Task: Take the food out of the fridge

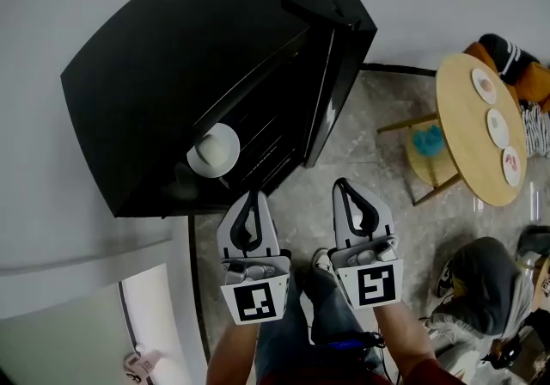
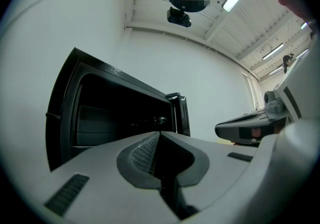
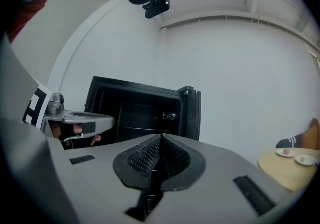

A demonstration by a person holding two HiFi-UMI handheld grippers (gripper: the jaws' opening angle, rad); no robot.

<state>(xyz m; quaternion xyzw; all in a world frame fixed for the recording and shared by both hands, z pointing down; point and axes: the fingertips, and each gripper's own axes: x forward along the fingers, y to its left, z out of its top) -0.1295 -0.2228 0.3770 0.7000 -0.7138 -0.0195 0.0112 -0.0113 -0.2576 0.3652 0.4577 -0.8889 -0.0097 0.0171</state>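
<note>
Head view: 1 black fridge (image 1: 172, 57), its door (image 1: 333, 74) open, with 1 white dish of food (image 1: 213, 149) inside. 2 grippers, left gripper (image 1: 252, 198) and right gripper (image 1: 344, 186): both pairs of fingers pressed together, holding nothing. Dish lies near, ahead of the left fingers, not touching. 1 round surface (image 1: 460, 130) bears 3 plates (image 1: 484, 85).

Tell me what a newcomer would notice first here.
The big black fridge fills the upper left of the head view, door open, a white plate on a shelf inside. Below it the left gripper and right gripper hang side by side, both shut and empty. A round wooden table bearing small plates stands at right.
</note>
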